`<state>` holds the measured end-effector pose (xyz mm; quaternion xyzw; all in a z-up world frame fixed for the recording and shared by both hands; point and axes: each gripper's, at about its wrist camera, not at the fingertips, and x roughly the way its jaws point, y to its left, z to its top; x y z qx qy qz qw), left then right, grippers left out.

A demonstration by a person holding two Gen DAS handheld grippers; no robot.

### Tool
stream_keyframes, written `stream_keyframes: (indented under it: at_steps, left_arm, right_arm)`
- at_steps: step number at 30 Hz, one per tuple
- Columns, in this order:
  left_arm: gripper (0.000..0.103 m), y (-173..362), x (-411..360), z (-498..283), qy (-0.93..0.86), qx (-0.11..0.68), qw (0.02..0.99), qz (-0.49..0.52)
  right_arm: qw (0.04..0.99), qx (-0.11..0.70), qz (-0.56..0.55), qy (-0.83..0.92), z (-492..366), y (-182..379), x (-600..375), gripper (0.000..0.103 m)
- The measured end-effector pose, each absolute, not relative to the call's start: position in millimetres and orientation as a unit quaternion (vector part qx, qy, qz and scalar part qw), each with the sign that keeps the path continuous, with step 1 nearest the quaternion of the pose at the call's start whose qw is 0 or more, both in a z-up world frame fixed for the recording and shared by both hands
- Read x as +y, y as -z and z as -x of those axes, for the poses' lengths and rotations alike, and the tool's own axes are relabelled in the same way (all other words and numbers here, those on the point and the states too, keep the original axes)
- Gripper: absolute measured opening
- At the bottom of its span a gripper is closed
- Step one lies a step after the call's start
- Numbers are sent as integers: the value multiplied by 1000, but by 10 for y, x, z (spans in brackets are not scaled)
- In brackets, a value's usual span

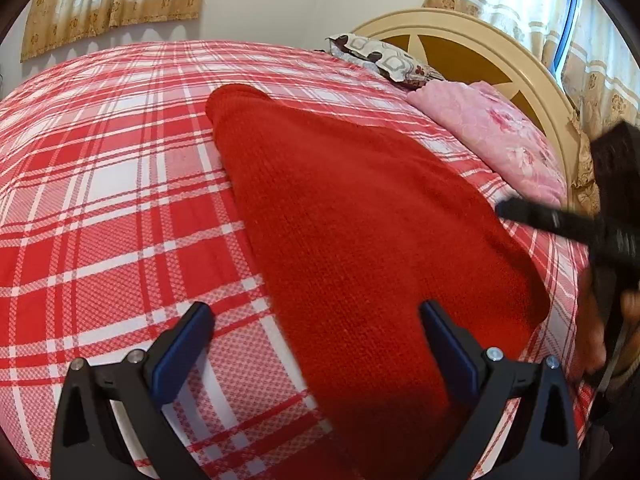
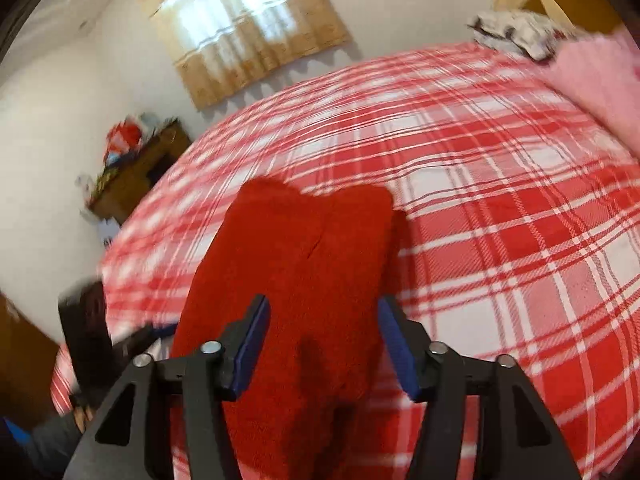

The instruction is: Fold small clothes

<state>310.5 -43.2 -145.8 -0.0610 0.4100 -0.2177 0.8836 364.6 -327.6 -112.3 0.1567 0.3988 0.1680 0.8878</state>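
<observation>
A red knitted garment [image 1: 360, 216] lies flat on the red and white plaid bedspread [image 1: 100, 200], running away from me. My left gripper [image 1: 316, 312] is open above its near left edge, empty. In the right wrist view the same garment [image 2: 304, 264] lies under my right gripper [image 2: 322, 304], which is open and empty above its near end. The right gripper also shows at the right edge of the left wrist view [image 1: 560, 224]; the left gripper shows blurred at the left of the right wrist view [image 2: 132, 336].
A pink floral quilt [image 1: 492, 132] and a patterned pillow [image 1: 384, 58] lie at the cream headboard [image 1: 500, 56]. Curtained windows [image 2: 248, 28] are on the far wall. A wooden side table with clutter [image 2: 136, 168] stands beyond the bed's left side.
</observation>
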Motion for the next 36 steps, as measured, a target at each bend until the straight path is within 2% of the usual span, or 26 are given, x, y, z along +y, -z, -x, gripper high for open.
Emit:
stream_keyframes:
  at_steps: [14,23,28,29,31,32,36]
  left_arm:
    - [103,1471,-456,-3114,219,410,884,57]
    - [103,1466,-493,-3104,225,410,882,49]
    - [103,1460,-528,-3110,233,413,879,47]
    - [103,1460,-533,-3110,234,414,878,47]
    - [103,1457,-549,-3109,235,416,877,47]
    - [103,1457,-559,-3109,235,417,877,46]
    - [103,1442,-591,-3093,235,421,875,45]
  right_arm:
    - [840,436,-276,-166,-4509,1658,-3588,67]
    - [826,432,-306,-192,-4721,1782,-3504,67]
    - [831,430,-279,-216,-4687,1768,-3406,66]
    - [832,430,-275,-219,-4688,1770,-3386,64]
    - [830,432,-274,-221,-4696,1794,-3374,52]
    - [825,436,-282,-225,-4702,1825,-3382,41]
    - [821,435,-283,-237,-4676,1846,-3372,33]
